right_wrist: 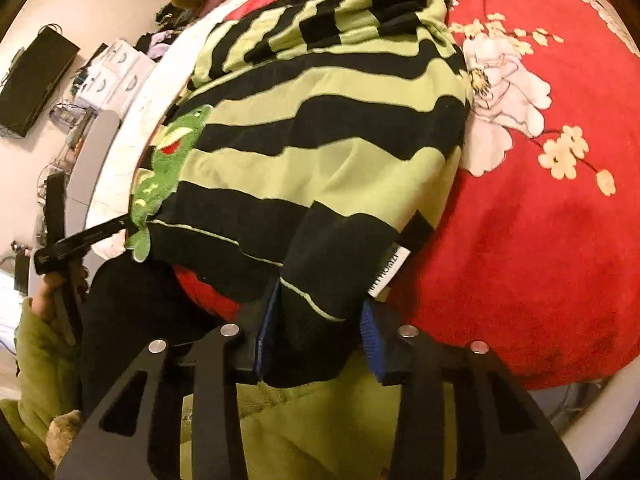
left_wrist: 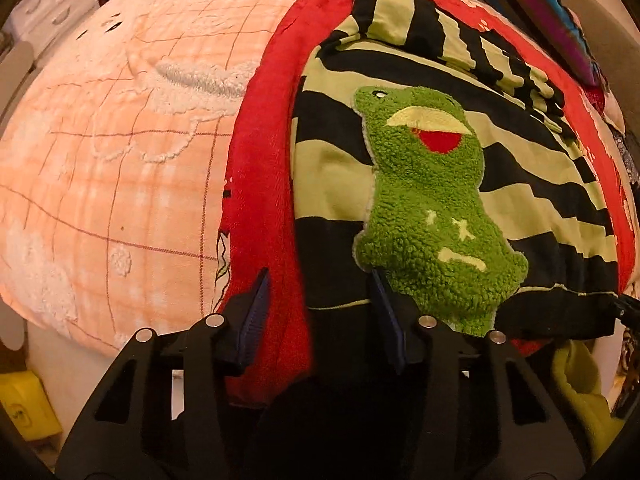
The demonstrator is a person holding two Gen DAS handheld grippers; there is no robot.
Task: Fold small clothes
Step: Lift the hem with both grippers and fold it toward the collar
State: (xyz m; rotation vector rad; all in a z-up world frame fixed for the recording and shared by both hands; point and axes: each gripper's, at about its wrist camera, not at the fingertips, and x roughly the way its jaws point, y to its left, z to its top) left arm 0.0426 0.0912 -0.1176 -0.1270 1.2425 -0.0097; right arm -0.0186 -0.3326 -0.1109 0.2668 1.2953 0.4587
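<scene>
Lying flat on the red blanket [right_wrist: 520,260] on the bed: a small striped top [right_wrist: 328,128], green and black, frog patch [left_wrist: 428,216] facing up, near hem hanging at the bed's edge. Left hand-held gripper [left_wrist: 320,312] standing half-open over the hem's left corner, left finger resting on bare blanket and right finger at the frog's foot; gripping not confirmed, since hem and blanket both sit in the gap and the pads' contact is not showing. Right hand-held gripper [right_wrist: 320,320] closing round the hem's other corner beside the white label [right_wrist: 390,276], dark fabric bunching between the blue pads and looking pinched. Judging the step: taking both lower corners to carry the hem up toward the collar. Risks from here: catching the blanket together with the left corner and dragging it into the fold; lifting on the right alone if the left misses, skewing the top and twisting the fold line; pinching only the upper layer on the right, letting front and back slide apart; raising unevenly and ending with a crooked, bunched fold; snagging the fleecy patch under the left finger.
</scene>
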